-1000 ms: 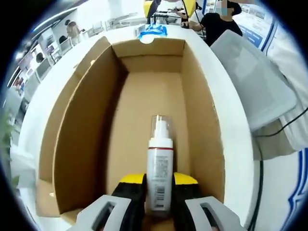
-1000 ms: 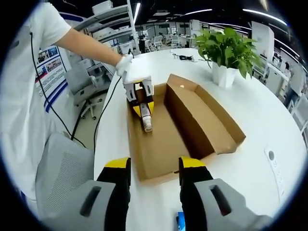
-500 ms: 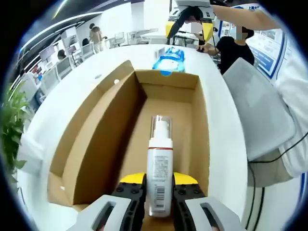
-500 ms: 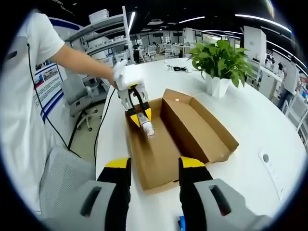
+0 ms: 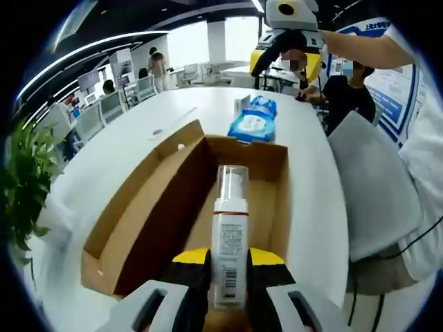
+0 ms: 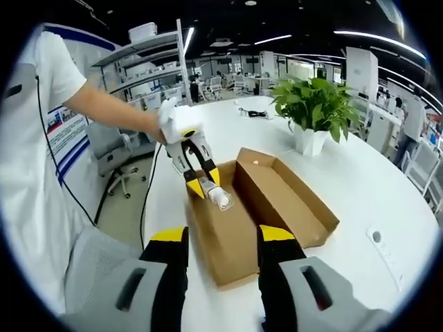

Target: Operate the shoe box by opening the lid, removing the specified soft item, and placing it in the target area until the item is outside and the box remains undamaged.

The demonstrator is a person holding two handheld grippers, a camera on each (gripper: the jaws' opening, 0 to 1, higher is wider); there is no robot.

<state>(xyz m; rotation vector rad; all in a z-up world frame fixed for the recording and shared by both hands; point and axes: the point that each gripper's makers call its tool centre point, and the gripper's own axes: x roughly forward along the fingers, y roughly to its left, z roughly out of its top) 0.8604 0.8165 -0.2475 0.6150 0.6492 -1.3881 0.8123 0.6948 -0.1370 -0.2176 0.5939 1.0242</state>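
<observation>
Because the lid (image 6: pixel 287 192) already lies folded flat beside the box (image 6: pixel 228 235), the inside stands open from above, and that is why the left claw (image 5: pixel 229 266) can carry the bottle (image 5: pixel 230 238) straight up out of it. Its two yellow-tipped jaws are clenched on the lower body of the bottle, label between them, with the clear cap pointing away from the claw. In the right gripper view the same left claw (image 6: pixel 201 181) hangs above the box with the bottle (image 6: pixel 220 198) tilted cap-down, clear of the cardboard floor, so I judge the item lifted but not yet outside the box's outline. Gripping low on the body keeps the pump end free and the walls untouched, which suits the demand that the box stay undamaged.

Nearer the camera in its own view, the right claw (image 6: pixel 221 238) is released, its jaws standing apart with nothing between them, hovering over the near end of the box and touching nothing that I can see.

Beyond the far end of the box a blue pack (image 5: pixel 253 124) lies on the table (image 5: pixel 111 173); a plant (image 6: pixel 317 104) stands toward the opposite table edge. Which spot is the target area I cannot tell.
</observation>
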